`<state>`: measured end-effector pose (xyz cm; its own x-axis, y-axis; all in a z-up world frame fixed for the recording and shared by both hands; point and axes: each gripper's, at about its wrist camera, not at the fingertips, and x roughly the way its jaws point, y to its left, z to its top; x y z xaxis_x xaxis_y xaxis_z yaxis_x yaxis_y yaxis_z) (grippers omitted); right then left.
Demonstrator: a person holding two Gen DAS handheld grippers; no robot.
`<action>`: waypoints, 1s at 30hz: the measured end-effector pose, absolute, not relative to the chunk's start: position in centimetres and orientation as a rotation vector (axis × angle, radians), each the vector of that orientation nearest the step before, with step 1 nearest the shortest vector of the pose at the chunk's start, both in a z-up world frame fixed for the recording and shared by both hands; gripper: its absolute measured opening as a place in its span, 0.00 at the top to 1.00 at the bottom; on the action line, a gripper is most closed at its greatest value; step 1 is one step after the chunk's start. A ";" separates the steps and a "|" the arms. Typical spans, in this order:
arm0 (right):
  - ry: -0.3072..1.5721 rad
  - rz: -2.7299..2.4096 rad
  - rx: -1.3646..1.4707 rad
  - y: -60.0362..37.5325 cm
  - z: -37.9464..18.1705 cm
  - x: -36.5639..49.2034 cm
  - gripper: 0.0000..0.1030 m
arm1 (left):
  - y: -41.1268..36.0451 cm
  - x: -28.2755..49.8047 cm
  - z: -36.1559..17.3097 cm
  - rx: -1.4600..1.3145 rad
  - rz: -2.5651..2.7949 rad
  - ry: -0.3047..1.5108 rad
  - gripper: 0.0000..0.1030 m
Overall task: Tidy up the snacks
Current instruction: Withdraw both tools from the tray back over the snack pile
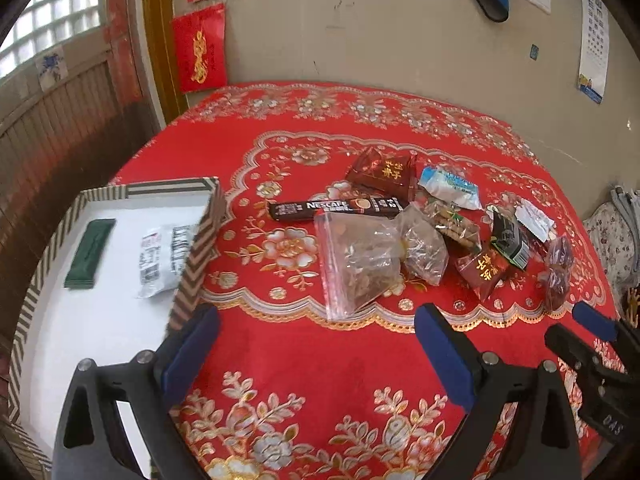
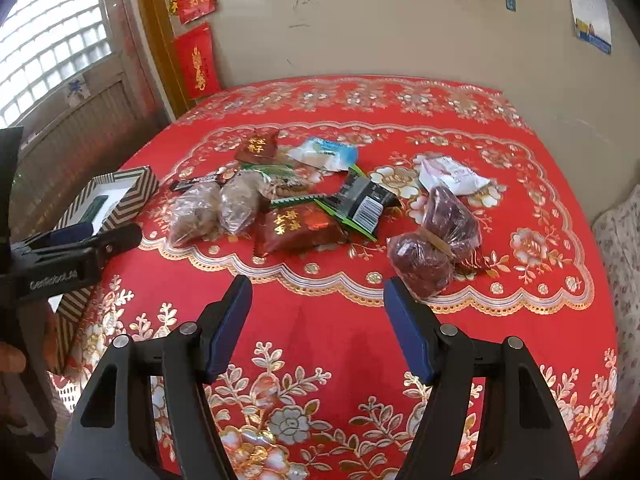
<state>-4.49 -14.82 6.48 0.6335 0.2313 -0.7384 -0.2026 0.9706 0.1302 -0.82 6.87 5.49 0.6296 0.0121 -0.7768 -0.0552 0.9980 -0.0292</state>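
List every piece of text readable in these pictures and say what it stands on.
"NESCAFE": long dark brown coffee stick packet.
"12": right end of that packet.
"DAS": black body of the right gripper, seen from the left wrist view.
Gold characters on the dark red snack packets: not legible to me.
White printed packet in the striped box: blurred.
Wall calendar: too small.
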 end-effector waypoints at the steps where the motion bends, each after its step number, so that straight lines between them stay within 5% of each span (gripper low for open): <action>1: 0.849 0.252 0.041 -14.9 6.4 -4.4 0.33 | 6.8 -0.4 5.4 -0.055 0.034 0.899 0.04; 30: 0.900 0.276 0.142 -17.5 5.7 -1.2 0.25 | 2.6 7.6 1.9 -0.111 -0.008 1.054 0.04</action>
<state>-1.24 -17.52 5.68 0.5894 0.2950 -0.7521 -0.1767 0.9555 0.2363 7.62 2.59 1.88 0.4945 -0.0603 -0.8671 -0.0466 0.9943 -0.0957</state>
